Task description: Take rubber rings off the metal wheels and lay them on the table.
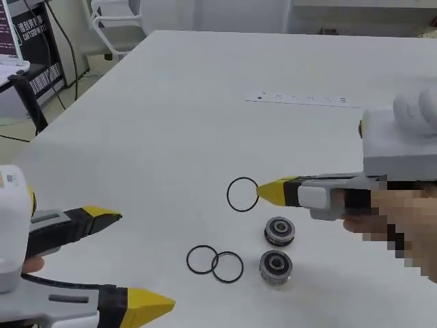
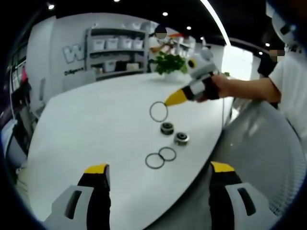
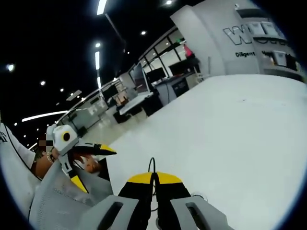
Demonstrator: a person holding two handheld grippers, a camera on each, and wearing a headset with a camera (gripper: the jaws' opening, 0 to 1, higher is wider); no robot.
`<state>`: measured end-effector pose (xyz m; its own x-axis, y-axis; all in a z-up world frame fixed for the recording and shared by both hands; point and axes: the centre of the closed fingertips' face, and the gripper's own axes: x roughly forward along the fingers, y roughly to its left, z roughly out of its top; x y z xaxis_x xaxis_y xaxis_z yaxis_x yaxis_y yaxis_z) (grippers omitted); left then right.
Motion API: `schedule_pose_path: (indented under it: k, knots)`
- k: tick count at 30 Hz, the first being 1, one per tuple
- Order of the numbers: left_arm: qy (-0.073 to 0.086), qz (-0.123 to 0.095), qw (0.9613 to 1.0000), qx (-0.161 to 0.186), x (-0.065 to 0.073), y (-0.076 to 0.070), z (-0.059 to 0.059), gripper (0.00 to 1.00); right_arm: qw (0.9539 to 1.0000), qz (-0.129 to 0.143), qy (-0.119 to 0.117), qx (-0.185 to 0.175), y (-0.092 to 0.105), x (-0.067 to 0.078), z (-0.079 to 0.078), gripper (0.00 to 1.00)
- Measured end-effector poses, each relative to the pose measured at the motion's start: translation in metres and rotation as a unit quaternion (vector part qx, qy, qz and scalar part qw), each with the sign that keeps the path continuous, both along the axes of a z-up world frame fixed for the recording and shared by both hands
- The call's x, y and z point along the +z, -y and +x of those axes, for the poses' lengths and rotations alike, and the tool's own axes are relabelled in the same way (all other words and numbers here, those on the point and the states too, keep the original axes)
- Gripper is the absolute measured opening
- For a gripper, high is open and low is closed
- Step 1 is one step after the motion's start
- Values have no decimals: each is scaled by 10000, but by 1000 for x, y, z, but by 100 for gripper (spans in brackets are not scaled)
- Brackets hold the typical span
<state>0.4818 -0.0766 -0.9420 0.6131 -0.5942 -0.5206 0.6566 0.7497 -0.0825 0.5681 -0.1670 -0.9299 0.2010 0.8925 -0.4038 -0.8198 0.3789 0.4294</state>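
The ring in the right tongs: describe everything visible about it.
The rubber ring is a thin black loop, round and undistorted. The right tongs, shut, pinch its edge between yellow tips, holding it over the white table. Whether it touches the table is unclear.

Right gripper view, upper right: we read a large pale "W" on the wall [image 3: 268, 52]. The letters after it are blurred or cut off. Beneath it stands "Diligent" in small dark type, and the rest of that line is illegible.

Left gripper view, upper left: the wall bears a large pale "W", with a small line under it that seems to begin "Diligen". We cannot confirm more.

Head view, upper left: a dark sign [image 1: 27, 31] carries white Chinese characters, too small for us to read. Below them is a barcode-like block [image 1: 44, 80] of white bars.

Head view, upper right of centre: a pale strip [image 1: 304, 100] on the table [image 1: 171, 123] shows a row of tiny marks, unreadable.
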Motion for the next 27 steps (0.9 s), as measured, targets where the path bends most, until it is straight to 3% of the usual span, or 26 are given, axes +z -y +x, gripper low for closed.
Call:
schedule_pose_path:
  k: [10, 27]
  knots:
    - [-27, -32, 10000, 47, -1, -1, 1, 86, 9958, -480, 9, 777, -24, -26, -37, 0]
    - [-86, -94, 9999, 92, -4, -3, 1, 86, 9859, -1036, -193, 1299, -28, -68, -62, 0]
